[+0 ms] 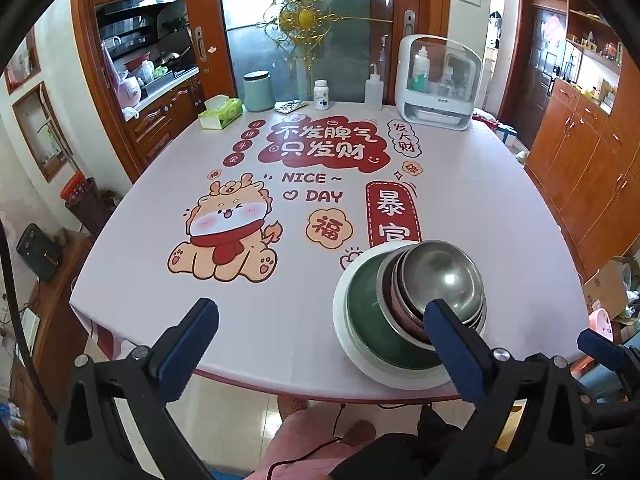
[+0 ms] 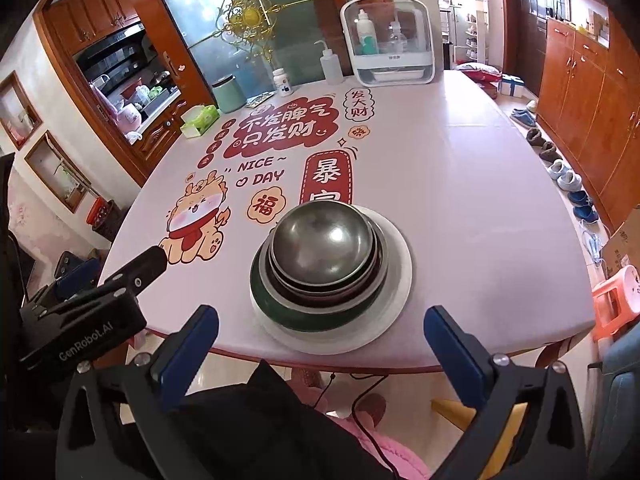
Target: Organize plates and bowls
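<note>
both the left gripper (image 1: 320, 344) and right gripper (image 2: 322, 344) have fingers spread wide, holding nothing. the stack of bowls and plates (image 2: 330, 272) sits near the bench (image 2: 480, 220) front edge.

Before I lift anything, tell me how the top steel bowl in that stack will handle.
The top steel bowl looks thin and polished, so probably light and slippery for the pads. It sits nested in the stack on the white plate, so pushing may slide it or shift the bowls beneath.
</note>
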Action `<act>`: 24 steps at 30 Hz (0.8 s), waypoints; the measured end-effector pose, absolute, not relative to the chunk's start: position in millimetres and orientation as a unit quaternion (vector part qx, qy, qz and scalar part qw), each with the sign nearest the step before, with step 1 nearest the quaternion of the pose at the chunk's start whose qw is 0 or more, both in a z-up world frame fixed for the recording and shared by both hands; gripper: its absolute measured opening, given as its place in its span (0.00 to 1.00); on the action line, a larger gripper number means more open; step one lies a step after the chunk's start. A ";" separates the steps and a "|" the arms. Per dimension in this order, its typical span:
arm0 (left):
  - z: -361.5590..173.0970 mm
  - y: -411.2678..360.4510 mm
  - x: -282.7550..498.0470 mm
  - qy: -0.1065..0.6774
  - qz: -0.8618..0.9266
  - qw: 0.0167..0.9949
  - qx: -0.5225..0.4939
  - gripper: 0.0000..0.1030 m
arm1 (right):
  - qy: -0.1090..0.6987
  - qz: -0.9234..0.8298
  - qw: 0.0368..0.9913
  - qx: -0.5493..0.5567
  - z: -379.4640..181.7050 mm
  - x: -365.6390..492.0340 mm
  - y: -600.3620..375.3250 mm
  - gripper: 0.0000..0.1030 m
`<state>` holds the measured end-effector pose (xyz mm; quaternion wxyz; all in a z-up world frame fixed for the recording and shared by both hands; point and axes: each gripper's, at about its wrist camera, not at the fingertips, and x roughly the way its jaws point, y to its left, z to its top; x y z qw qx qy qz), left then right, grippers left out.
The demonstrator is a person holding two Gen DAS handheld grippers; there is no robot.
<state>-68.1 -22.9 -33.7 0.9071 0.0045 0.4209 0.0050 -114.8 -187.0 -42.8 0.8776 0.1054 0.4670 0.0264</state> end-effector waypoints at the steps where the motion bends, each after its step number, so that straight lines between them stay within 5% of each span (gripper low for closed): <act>1: -33.8 -22.8 -68.5 0.421 0.006 0.907 0.005 0.99 | 0.468 0.028 0.877 0.105 -43.0 -114.6 -186.2 1.00; 24: -30.1 -31.0 -67.5 0.413 -0.009 0.910 0.019 0.99 | 0.478 0.028 0.869 0.120 -46.7 -112.2 -191.2 1.00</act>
